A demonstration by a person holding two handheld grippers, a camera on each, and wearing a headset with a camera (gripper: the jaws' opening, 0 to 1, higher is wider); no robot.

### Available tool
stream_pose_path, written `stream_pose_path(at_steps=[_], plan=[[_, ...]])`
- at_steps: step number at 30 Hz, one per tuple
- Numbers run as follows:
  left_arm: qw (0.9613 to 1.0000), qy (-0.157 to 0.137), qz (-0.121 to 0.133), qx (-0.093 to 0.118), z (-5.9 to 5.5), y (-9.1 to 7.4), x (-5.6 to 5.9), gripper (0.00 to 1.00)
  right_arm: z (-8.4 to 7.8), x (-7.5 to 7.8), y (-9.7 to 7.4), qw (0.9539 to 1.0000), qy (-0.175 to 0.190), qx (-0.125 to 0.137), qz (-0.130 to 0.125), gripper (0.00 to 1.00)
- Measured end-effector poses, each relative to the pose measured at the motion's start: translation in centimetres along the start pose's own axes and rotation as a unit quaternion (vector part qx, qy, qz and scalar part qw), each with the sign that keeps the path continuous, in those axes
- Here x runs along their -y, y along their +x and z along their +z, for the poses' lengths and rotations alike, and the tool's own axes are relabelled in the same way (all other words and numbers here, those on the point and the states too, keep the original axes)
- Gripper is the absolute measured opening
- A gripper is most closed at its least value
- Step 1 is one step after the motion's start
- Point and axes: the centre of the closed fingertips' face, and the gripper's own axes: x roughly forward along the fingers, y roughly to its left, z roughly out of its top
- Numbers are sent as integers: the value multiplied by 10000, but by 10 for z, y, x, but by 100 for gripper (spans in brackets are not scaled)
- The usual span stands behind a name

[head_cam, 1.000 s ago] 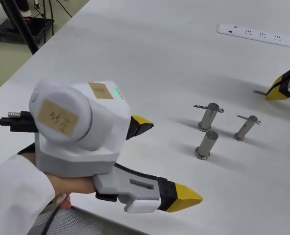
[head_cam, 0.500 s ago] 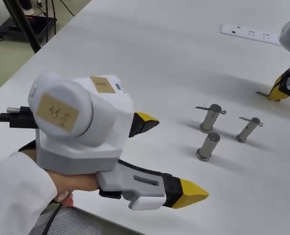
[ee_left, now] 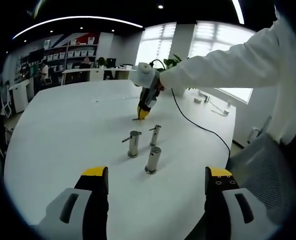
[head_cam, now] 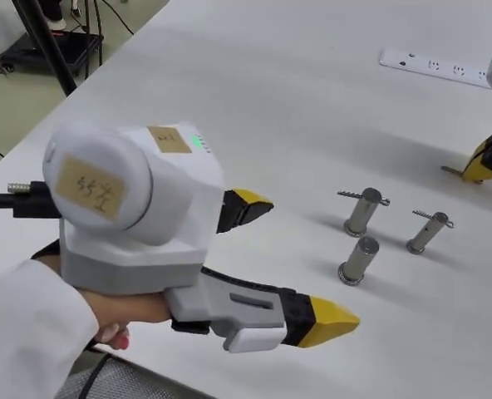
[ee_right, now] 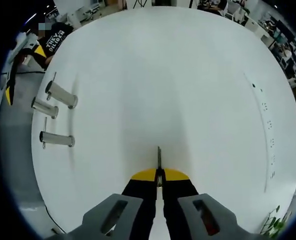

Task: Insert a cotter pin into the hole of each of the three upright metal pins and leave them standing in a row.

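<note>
Three short metal pins stand on the white table (head_cam: 254, 91). The far pin (head_cam: 362, 211) and the right pin (head_cam: 426, 232) each carry a cotter pin through the top. The near pin (head_cam: 358, 259) has a bare top. My right gripper (head_cam: 476, 172) is low over the table beyond them, shut on a loose cotter pin (ee_right: 158, 156) that sticks out past its tips (ee_right: 159, 175). My left gripper (head_cam: 292, 262) hovers open in front of the pins, nothing between its jaws. From the left gripper (ee_left: 157, 172), the three pins (ee_left: 152, 160) stand straight ahead.
A white power strip (head_cam: 433, 65) lies at the far right of the table. The table's left edge drops to a floor with a dark stand and cables (head_cam: 46, 41). A person's sleeve (head_cam: 22, 332) holds the left gripper.
The head camera has drifted, shifting the whole picture down and right. The grippers and pins keep about the same places relative to one another.
</note>
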Motion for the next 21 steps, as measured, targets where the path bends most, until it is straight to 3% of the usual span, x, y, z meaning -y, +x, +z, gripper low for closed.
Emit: stream_pose_path(at_steps=[4,9,14,19,21], plan=[[10000,3,-9,1,1,0,0,77,0,5,2,10000,58,25,-60,0],[10000,17,-35,79,5,0,2,77,0,8,4,9989,-321,-224,-254,0],[9999,55,0,133,9,-1,1,75,-1,9,0,9989,-335,-196,-256,0],[9998,59,36,169,12,-1,0,73,-8,12,-16,9984,-319,45,-471,0],[9998,47,45,195,14,-1,-1,72,-9,12,-26,9976,-254,255,-593,0]])
